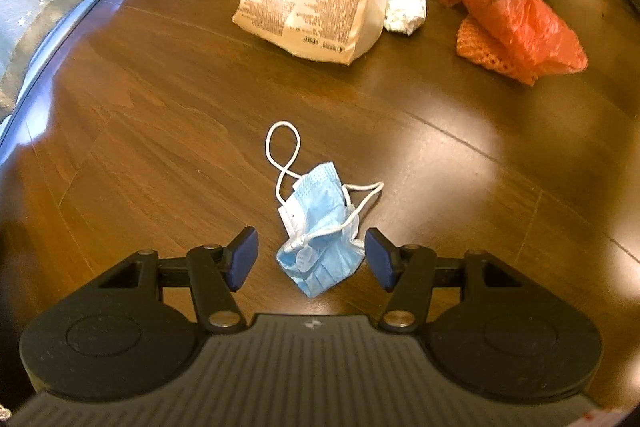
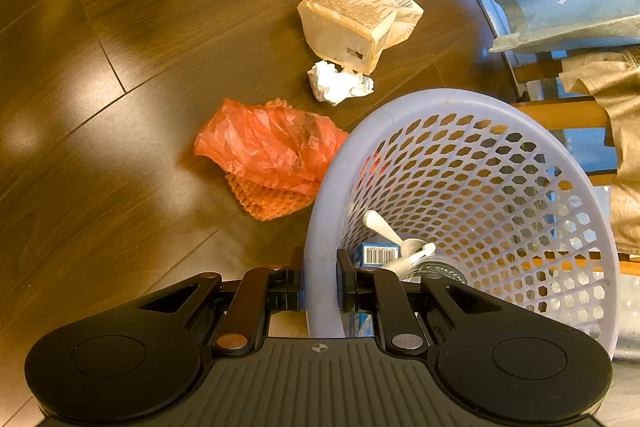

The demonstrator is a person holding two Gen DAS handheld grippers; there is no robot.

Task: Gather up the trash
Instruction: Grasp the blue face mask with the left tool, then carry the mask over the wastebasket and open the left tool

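**Mask next: your left gripper is set around it, the right steadies the basket**

Your left gripper (image 1: 311, 254) points down at the wooden floor (image 1: 140, 131) with its fingers parted, and the crumpled blue face mask (image 1: 318, 235) lies between the two blue pads. The right pad looks to be at the mask's edge; the left one stands clear of it. Nothing is pinched yet, so you are at the grasp step for this piece. One white ear loop (image 1: 282, 147) trails away toward 12 o'clock from the mask.

Your right gripper (image 2: 320, 289) is narrowed onto the rim of the lilac basket (image 2: 460, 107), one finger outside the wall and one inside, holding it tilted toward the litter. A few pieces already lie in its bottom.

In the right wrist view the rest of the litter waits on the floor: an orange plastic bag (image 2: 272, 143) touching the basket at about 10 o'clock from it, a wad of white tissue (image 2: 338, 85) at 11 o'clock, and a printed paper bag (image 2: 360, 19) just beyond that.

The next move, as I judge it, calls for closing on the bunched middle of the mask, not on the loop, then lifting clear before carrying it to the basket mouth. Keep the right grip firm so the opening stays put.
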